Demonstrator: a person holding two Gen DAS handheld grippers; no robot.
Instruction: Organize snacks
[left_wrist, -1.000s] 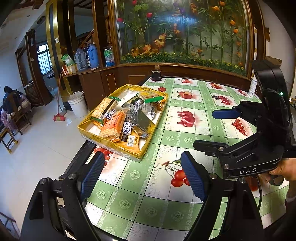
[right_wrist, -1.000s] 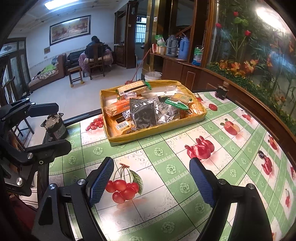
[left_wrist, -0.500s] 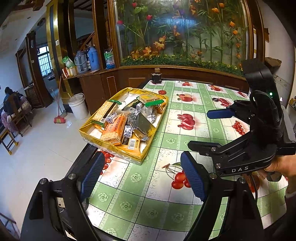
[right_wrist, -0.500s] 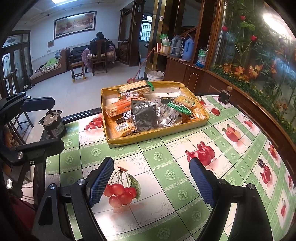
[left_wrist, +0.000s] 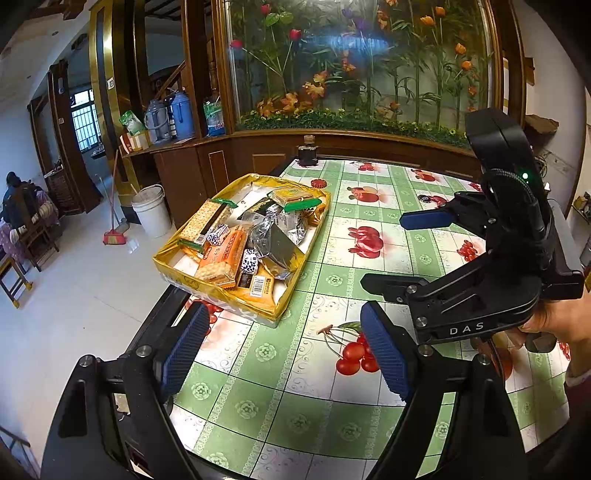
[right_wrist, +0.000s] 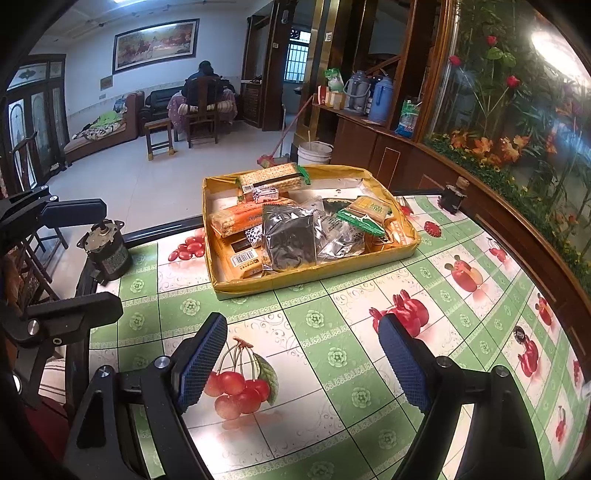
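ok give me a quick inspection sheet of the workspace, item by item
Surface: table under a green fruit-print cloth.
Job's things: yellow tray near the table's edge, piled with cracker packs, silver foil packets and small wrapped snacks.
Clutter: small dark bottle and red bottle cap beyond the tray; small motor at the table's edge.
Grippers: left gripper and right gripper both open, empty, short of the tray.
Cables: nothing seen.
Surroundings: white bucket, broom, flasks on a cabinet, seated person.
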